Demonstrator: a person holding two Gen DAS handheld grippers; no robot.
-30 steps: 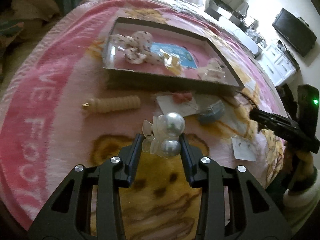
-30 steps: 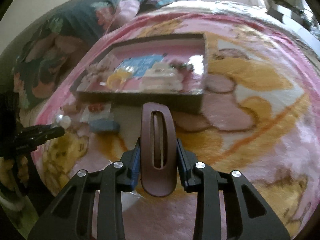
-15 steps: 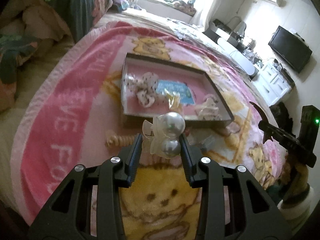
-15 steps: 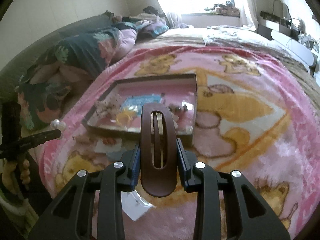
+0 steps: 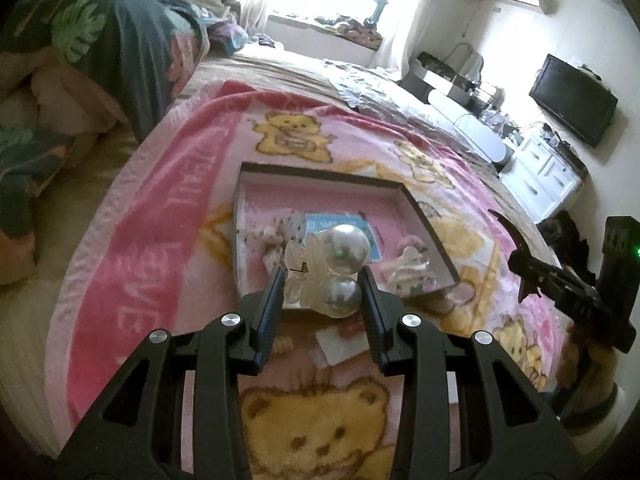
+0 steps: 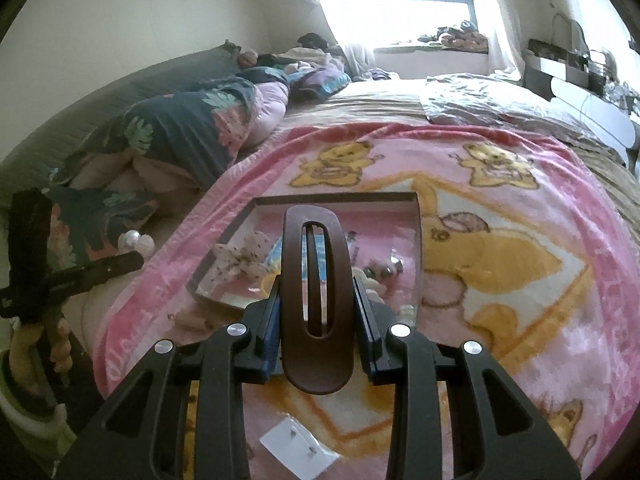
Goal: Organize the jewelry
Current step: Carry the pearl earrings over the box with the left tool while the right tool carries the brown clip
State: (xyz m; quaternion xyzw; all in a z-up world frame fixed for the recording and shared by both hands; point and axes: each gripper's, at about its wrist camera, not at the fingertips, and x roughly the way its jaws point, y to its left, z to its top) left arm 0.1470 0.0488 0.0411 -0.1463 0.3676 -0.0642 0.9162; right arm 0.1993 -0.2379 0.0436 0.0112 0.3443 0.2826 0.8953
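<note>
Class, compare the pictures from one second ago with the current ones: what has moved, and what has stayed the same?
Both grippers have risen from the blanket, so the tray looks smaller and more of the room shows. Unchanged: the left gripper still grips the pearl hair claw, the right gripper the brown hair clip; nothing was released.

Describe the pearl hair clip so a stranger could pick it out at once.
Start at the pink teddy-bear blanket on the bed, where a shallow dark-framed tray lies. In front of the tray, the left claw holds the pearl hair clip up. It alone has two large pearly balls on clear plastic; the right claw's clip is flat, brown and slotted.
</note>
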